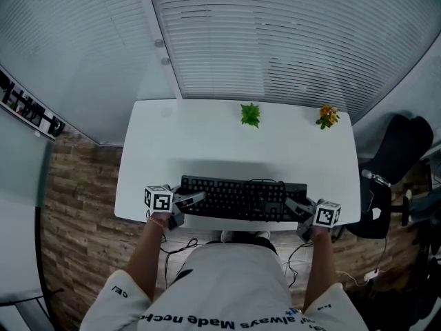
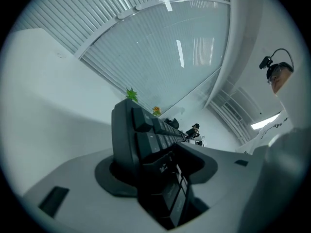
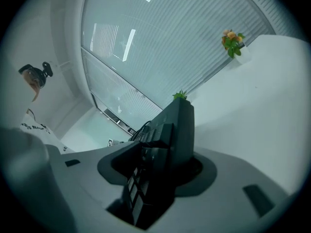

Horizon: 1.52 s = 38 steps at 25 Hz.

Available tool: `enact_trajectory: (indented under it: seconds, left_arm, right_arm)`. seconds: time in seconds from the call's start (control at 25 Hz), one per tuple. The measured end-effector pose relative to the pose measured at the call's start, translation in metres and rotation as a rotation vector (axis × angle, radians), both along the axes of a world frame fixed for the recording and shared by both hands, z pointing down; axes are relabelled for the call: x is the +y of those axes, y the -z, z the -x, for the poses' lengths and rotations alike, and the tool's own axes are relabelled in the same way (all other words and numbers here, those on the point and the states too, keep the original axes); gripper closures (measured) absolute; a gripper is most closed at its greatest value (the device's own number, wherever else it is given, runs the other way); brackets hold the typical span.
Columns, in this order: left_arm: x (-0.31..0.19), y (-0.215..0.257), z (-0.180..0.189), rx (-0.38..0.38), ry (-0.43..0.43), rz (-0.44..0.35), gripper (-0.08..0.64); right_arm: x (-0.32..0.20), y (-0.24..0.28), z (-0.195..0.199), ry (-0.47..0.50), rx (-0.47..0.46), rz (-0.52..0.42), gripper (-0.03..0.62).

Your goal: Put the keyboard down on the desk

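Note:
A black keyboard (image 1: pixel 241 198) lies flat on the white desk (image 1: pixel 207 136), close to its front edge, with a black cable looped over its right half. My left gripper (image 1: pixel 195 200) stands at the keyboard's left end and my right gripper (image 1: pixel 291 206) at its right end. Both are open, each with an end of the keyboard between its jaws. The left gripper view looks along the rows of keys (image 2: pixel 131 130) from the left end. In the right gripper view, the keyboard's right end (image 3: pixel 177 125) fills the gap between the jaws.
A small green plant (image 1: pixel 250 114) and a small orange-flowered plant (image 1: pixel 328 116) stand at the desk's far edge, in front of window blinds. A black office chair (image 1: pixel 396 157) is to the right of the desk. Cables hang below the front edge.

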State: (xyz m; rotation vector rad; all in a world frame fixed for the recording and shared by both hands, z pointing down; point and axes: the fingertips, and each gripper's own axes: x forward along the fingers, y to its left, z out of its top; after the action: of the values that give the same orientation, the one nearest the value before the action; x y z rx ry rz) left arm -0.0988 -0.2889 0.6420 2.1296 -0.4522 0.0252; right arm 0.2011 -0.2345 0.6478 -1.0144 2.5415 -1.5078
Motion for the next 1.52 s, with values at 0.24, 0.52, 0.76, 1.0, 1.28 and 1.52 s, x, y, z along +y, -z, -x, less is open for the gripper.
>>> enact_trajectory:
  seconds: [0.24,0.52,0.76,1.0,1.28,1.52]
  left_arm:
    - [-0.014,-0.024,0.003,-0.090,0.063,-0.002,0.261]
    - [-0.034,-0.053,0.007,-0.207,0.139,0.015,0.222]
    - [-0.039,-0.074,0.002,-0.324,0.140,0.033,0.210]
    - [-0.046,-0.087,0.002,-0.366,0.177,0.069,0.201]
    - [-0.053,-0.097,0.004,-0.454,0.225,0.066,0.183]
    - [-0.056,-0.102,0.008,-0.504,0.248,0.061,0.175]
  right_arm:
    - [-0.015,-0.021,-0.003,-0.049,0.088,0.023,0.329]
    - [-0.035,-0.045,-0.008,-0.121,0.180,0.076,0.283]
    - [-0.043,-0.075,-0.017,-0.135,0.276,0.160,0.258]
    - [-0.054,-0.091,-0.025,-0.171,0.361,0.218,0.233]
    - [-0.058,-0.106,-0.033,-0.233,0.451,0.246,0.216]
    - [-0.060,-0.109,-0.033,-0.260,0.507,0.248,0.212]
